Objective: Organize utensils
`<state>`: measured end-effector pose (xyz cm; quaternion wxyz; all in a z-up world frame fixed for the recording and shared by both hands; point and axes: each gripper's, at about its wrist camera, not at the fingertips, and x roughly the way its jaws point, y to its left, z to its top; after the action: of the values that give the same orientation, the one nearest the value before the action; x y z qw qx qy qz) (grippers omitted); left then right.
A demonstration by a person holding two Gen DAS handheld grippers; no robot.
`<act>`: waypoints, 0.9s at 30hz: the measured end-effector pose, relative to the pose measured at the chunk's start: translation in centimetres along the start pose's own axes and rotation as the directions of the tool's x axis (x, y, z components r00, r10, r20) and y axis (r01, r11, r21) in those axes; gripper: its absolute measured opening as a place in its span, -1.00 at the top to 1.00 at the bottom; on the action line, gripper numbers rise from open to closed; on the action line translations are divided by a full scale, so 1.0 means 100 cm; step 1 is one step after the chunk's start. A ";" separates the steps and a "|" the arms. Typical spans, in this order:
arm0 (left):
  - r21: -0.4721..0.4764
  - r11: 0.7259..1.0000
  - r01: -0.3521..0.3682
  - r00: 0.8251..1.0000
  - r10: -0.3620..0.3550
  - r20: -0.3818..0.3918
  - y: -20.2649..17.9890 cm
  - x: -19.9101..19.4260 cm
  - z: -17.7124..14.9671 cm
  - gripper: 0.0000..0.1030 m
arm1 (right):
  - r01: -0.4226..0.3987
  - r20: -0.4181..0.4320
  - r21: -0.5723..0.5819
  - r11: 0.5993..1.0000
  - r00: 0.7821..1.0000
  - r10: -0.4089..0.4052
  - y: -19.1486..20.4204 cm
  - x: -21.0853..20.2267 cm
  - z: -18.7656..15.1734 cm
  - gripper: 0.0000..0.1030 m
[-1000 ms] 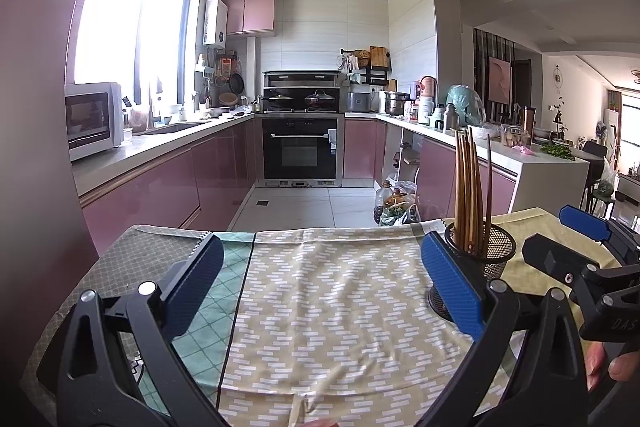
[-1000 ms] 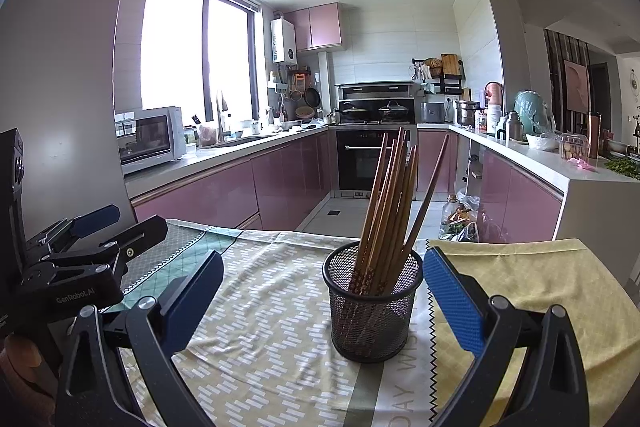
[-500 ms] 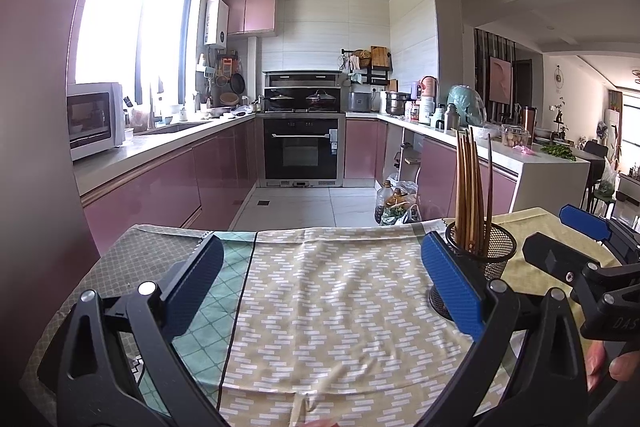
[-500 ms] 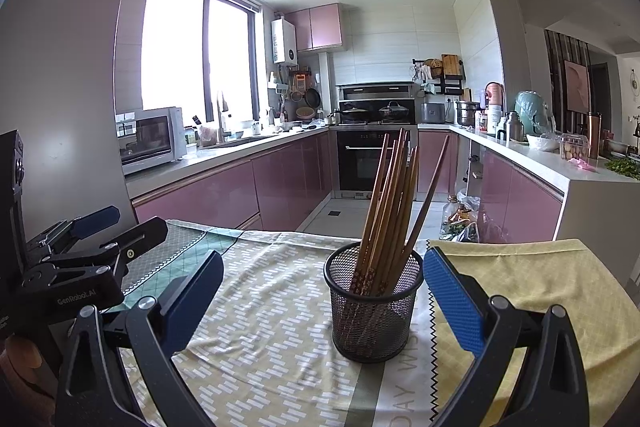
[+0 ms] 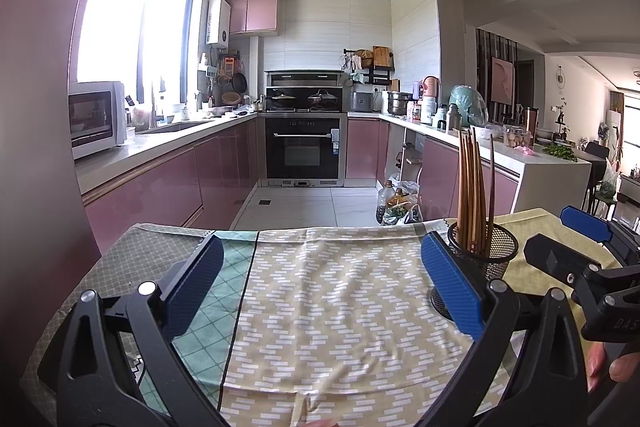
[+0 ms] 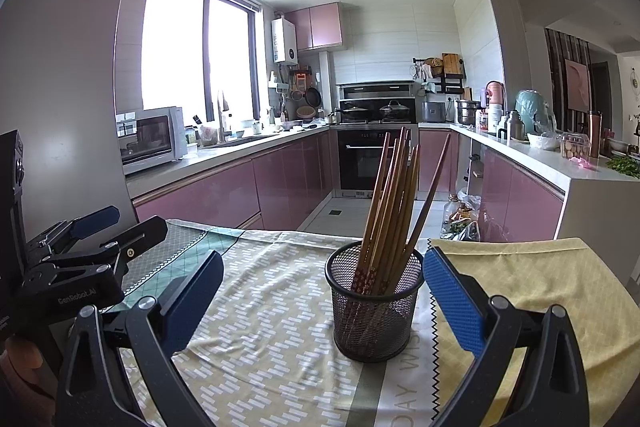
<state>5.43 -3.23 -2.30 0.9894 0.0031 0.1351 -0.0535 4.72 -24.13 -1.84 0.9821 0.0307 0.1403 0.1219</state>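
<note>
Both claws gape empty; my right gripper (image 6: 323, 297) sits nearer, straddling the mesh holder (image 6: 374, 311), chopsticks (image 6: 394, 199) near-upright; left gripper (image 5: 320, 287) faces cloth.

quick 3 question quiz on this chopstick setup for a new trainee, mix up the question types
1. True or false: the right tool is shut on the mesh holder.
2. Where are the chopsticks? A) flat on the cloth B) standing in the mesh holder C) in the left tool
3. Fill in: the holder stands on a patterned ____.

Key: 1 false, both tools are open and empty; 2 B; 3 tablecloth.
</note>
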 end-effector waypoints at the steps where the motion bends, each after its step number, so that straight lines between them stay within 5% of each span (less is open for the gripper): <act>1: 0.000 1.000 -0.001 1.000 0.001 0.000 -0.001 -0.001 0.000 -0.89 | -0.001 0.000 0.000 1.000 1.000 0.001 -0.001 0.000 0.000 -0.88; 27: -0.001 1.000 0.000 1.000 0.000 -0.002 -0.003 -0.001 0.002 -0.89 | -0.007 -0.002 0.011 1.000 1.000 0.007 -0.003 0.003 -0.001 -0.88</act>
<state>5.30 -3.52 -2.11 0.9892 0.0029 0.1361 -0.0535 5.04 -24.34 -2.00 0.9814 0.0363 0.1417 0.1246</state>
